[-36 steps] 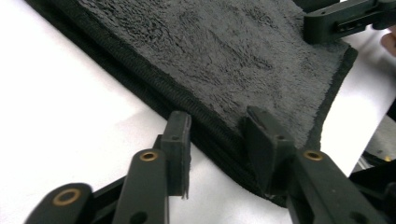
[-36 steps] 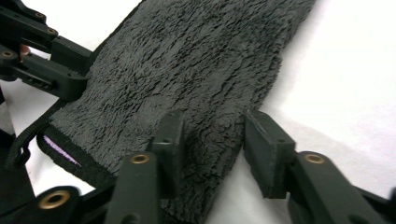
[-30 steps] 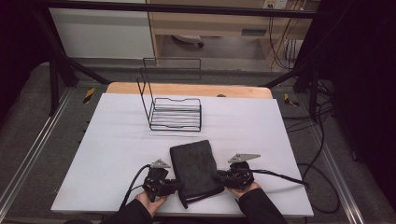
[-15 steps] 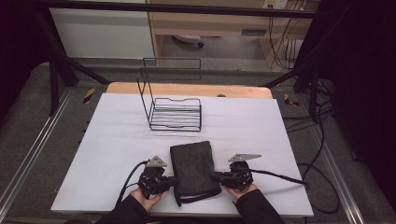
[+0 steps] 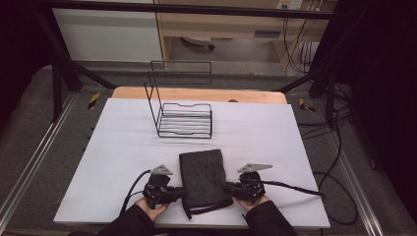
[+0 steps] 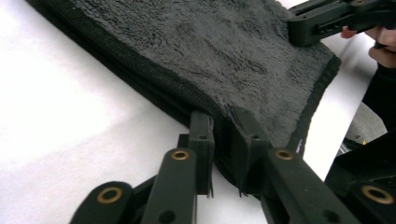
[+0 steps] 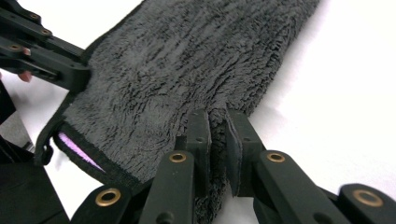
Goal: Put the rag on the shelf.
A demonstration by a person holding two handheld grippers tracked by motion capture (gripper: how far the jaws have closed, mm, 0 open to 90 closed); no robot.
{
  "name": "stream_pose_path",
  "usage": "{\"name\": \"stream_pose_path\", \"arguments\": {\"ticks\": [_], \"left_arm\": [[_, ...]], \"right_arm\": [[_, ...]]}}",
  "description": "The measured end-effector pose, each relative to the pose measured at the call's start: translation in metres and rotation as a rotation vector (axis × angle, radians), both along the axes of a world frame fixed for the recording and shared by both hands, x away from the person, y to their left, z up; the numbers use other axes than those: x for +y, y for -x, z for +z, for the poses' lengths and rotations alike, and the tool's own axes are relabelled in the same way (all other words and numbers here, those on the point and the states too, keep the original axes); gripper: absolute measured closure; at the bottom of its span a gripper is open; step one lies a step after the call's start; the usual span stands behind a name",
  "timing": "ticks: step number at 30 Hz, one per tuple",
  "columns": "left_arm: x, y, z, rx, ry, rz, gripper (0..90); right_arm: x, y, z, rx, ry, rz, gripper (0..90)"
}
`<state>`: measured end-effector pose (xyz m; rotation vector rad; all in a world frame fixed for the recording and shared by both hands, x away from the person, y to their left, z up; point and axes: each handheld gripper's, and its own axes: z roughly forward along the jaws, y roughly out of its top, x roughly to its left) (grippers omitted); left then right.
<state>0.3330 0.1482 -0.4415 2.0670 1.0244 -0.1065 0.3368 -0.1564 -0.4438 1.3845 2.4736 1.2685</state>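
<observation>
My left gripper (image 5: pixel 181 192) sits at the near edge of the table, about 7 o'clock from table centre. Jaws nearly together, pinching the left hem of the dark grey towel (image 5: pixel 203 178); in the left gripper view the bound edge of the towel (image 6: pixel 219 60) runs right into the narrow gap between my jaws. They have just been opening a touch, and the hem is between them, pads on the cloth.

My right gripper (image 5: pixel 229 187) is at roughly 5 o'clock, jaws close together, clamped on the right edge of the towel; in the right gripper view the fluffy pile of the towel (image 7: pixel 177 70) bunches between them. Left gripper (image 7: pixel 77 70) shows there too, at 10 o'clock, biting the opposite edge. In the left gripper view the right gripper (image 6: pixel 299 25) shows at 1 o'clock on the far edge.

Towel is folded, lies flat on the white table (image 5: pixel 275 137), between my two hands, near edge at 6 o'clock. A pink tag (image 7: pixel 77 149) peeks from its near corner fold.

Farther off, at 12 o'clock from the towel, well apart, stands a black wire rack (image 5: pixel 183 113), upright, tall back frame on its far side. Beyond it the wooden table edge (image 5: pixel 246 96).
</observation>
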Motion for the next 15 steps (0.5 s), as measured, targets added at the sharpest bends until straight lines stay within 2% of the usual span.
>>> {"name": "stream_pose_path", "arguments": {"ticks": [2, 4, 5, 6, 8, 10, 12, 15], "left_arm": [[0.001, -0.001, 0.001, -0.004, 0.003, 0.005, 72.3], [0.005, -0.005, 0.004, -0.019, 0.001, 0.013, 63.0], [0.006, -0.006, 0.006, -0.039, -0.011, 0.034, 59.1], [0.008, -0.009, 0.009, -0.065, -0.022, 0.052, 57.3], [0.012, -0.016, 0.015, -0.11, -0.037, 0.09, 50.6], [0.013, -0.027, 0.02, -0.158, -0.072, 0.129, 45.7], [0.012, -0.042, 0.021, -0.174, -0.1, 0.16, 41.7], [0.011, -0.065, 0.017, -0.165, -0.137, 0.198, 38.4]], "right_arm": [[0.0, -0.001, -0.001, 0.008, 0.013, 0.004, 81.2], [0.0, -0.001, -0.001, 0.002, 0.016, 0.017, 78.7], [-0.001, -0.001, 0.0, -0.019, 0.014, 0.029, 75.4], [-0.002, 0.0, 0.0, -0.046, 0.017, 0.032, 67.2], [-0.005, -0.001, 0.004, -0.107, 0.016, 0.031, 58.6], [-0.008, -0.005, 0.009, -0.157, -0.008, 0.018, 43.9], [-0.009, -0.011, 0.013, -0.167, -0.032, 0.028, 31.6], [-0.009, -0.021, 0.016, -0.151, -0.042, 0.029, 20.8]]}}
